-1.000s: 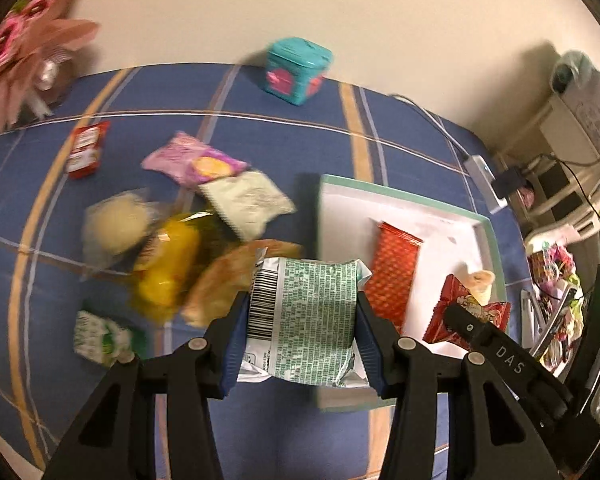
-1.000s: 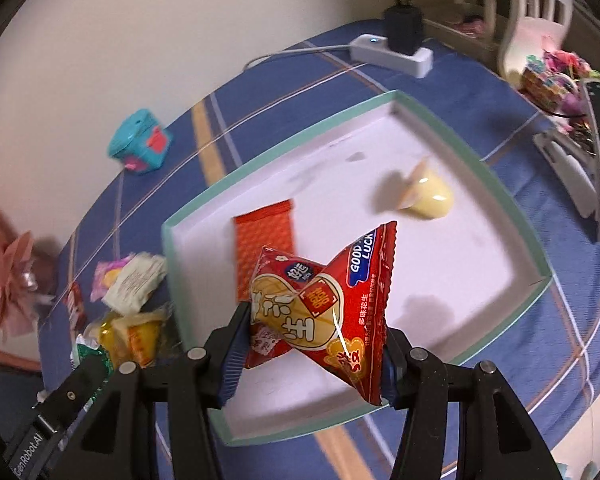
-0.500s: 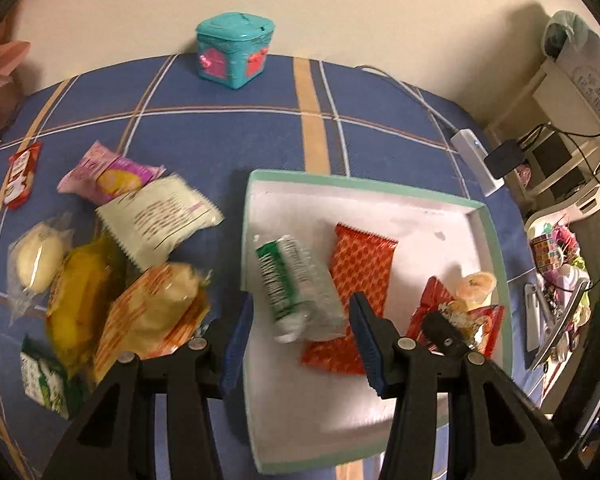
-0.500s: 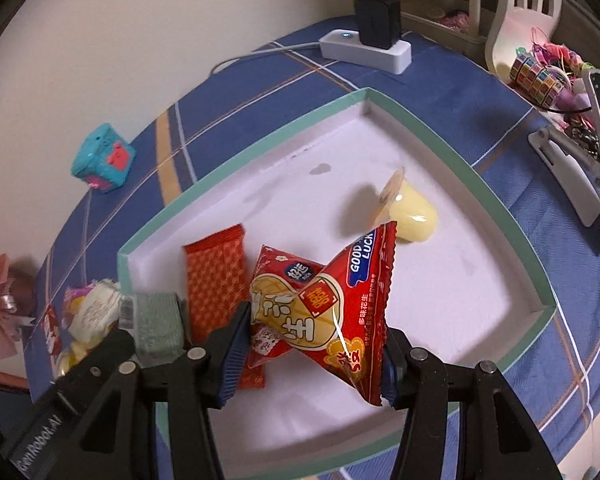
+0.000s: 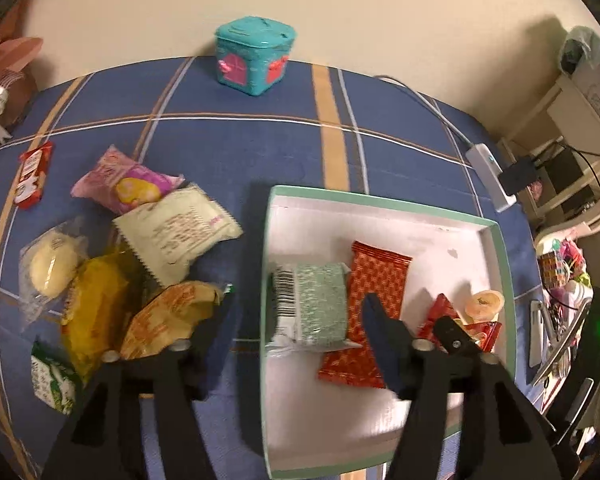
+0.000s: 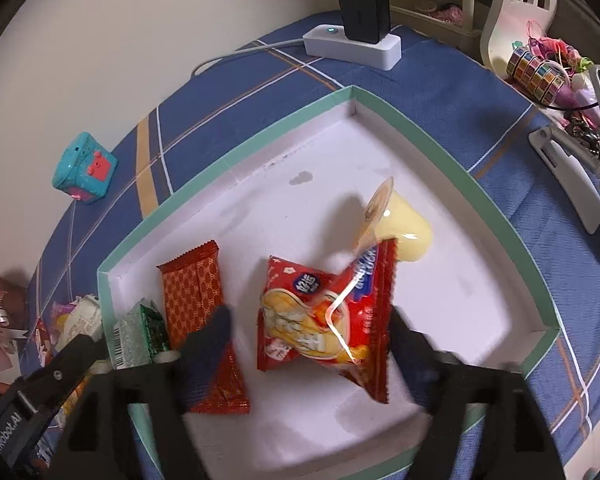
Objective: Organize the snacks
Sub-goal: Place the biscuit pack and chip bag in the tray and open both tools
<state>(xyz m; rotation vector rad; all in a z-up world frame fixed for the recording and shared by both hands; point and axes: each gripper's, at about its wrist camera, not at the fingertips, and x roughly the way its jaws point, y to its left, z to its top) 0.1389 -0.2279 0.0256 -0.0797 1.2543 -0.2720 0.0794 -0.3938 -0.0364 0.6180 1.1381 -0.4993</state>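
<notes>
Four snacks lie in the tray [image 6: 440,148] — green packet [image 5: 312,304] against its left wall, orange bar [image 5: 370,308] touching that packet, red peanut bag [image 6: 328,320] mid-floor, yellow jelly cup [image 6: 404,228] just beyond the bag. Left gripper [image 5: 296,320]: jaws spread wide, released, above the green packet. Right gripper [image 6: 308,344]: jaws apart either side of the peanut bag, not clenched. Loose snacks — pale packet [image 5: 176,232], pink packet [image 5: 128,186], yellow packet [image 5: 96,312] — sit left of the tray on the blue cloth [image 5: 260,140].

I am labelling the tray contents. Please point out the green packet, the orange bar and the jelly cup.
green packet [image 5: 320,300], left wrist view, its middle
orange bar [image 5: 370,300], left wrist view, upper half
jelly cup [image 6: 406,232], right wrist view, yellow body
</notes>
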